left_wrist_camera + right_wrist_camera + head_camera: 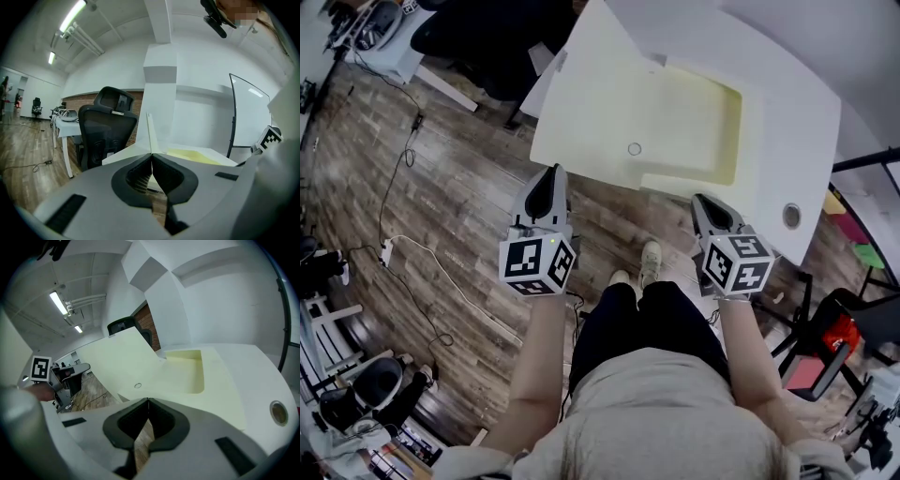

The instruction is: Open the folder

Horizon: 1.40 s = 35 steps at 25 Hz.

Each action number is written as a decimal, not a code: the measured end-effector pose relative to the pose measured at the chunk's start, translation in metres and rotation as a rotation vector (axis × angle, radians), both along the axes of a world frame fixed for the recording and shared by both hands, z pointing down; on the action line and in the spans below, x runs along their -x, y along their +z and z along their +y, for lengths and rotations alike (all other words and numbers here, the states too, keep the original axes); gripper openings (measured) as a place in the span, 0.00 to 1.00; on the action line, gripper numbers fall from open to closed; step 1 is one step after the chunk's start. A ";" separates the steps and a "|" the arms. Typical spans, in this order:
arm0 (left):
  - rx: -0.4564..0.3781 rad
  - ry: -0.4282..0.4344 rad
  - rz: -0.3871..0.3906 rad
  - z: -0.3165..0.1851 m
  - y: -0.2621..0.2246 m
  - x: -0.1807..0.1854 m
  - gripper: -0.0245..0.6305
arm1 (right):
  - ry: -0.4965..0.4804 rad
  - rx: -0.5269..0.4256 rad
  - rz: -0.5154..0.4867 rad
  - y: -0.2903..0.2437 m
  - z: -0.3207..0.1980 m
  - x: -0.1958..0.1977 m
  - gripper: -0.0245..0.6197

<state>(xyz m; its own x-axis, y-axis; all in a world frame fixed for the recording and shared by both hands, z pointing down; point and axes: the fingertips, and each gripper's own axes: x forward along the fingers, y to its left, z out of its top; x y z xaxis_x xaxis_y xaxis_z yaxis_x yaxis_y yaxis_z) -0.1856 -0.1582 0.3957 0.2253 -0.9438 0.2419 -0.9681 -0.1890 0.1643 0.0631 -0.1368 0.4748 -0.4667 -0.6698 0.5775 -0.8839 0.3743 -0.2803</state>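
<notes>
My left claw [550,174] is clamped on the near corner of the cover [591,94], which is swung out past the table's [797,103] left edge. The folder [694,122] lies on the table, its yellow inside showing. My right claw [706,202] is closed and empty at the table's near edge. I judge the job nearly done: what's left is laying the cover flat and letting go.

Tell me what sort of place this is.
Most likely an open-plan office or lab workspace: a black mesh office chair beside white desks, fluorescent strip lights on the ceiling, and a wood-plank floor with loose cables trailing across it.
</notes>
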 end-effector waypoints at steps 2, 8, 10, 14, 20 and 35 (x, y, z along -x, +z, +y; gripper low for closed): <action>0.009 -0.010 0.021 0.001 0.003 0.003 0.07 | -0.026 -0.001 0.000 0.000 -0.002 0.010 0.07; 0.045 -0.030 0.078 0.007 0.016 0.012 0.07 | -0.093 -0.009 0.000 -0.002 -0.009 0.040 0.07; 0.051 -0.032 0.084 0.007 0.018 0.014 0.07 | -0.101 -0.010 -0.003 -0.003 -0.014 0.046 0.07; 0.069 -0.034 0.088 0.007 0.023 0.019 0.07 | -0.110 -0.005 0.003 -0.001 -0.020 0.053 0.07; 0.091 -0.056 0.103 0.007 0.033 0.027 0.07 | -0.113 -0.003 0.003 -0.001 -0.021 0.053 0.07; 0.179 -0.167 0.264 0.000 0.079 0.059 0.07 | -0.146 0.015 0.037 0.004 -0.023 0.058 0.07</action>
<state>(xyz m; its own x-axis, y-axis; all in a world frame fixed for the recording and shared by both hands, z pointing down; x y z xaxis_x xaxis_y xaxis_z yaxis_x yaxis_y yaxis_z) -0.2443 -0.1587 0.4751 0.1488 -0.9208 0.3605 -0.9029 0.0221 0.4292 0.0052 -0.1595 0.4784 -0.5369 -0.5877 0.6053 -0.8301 0.4960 -0.2547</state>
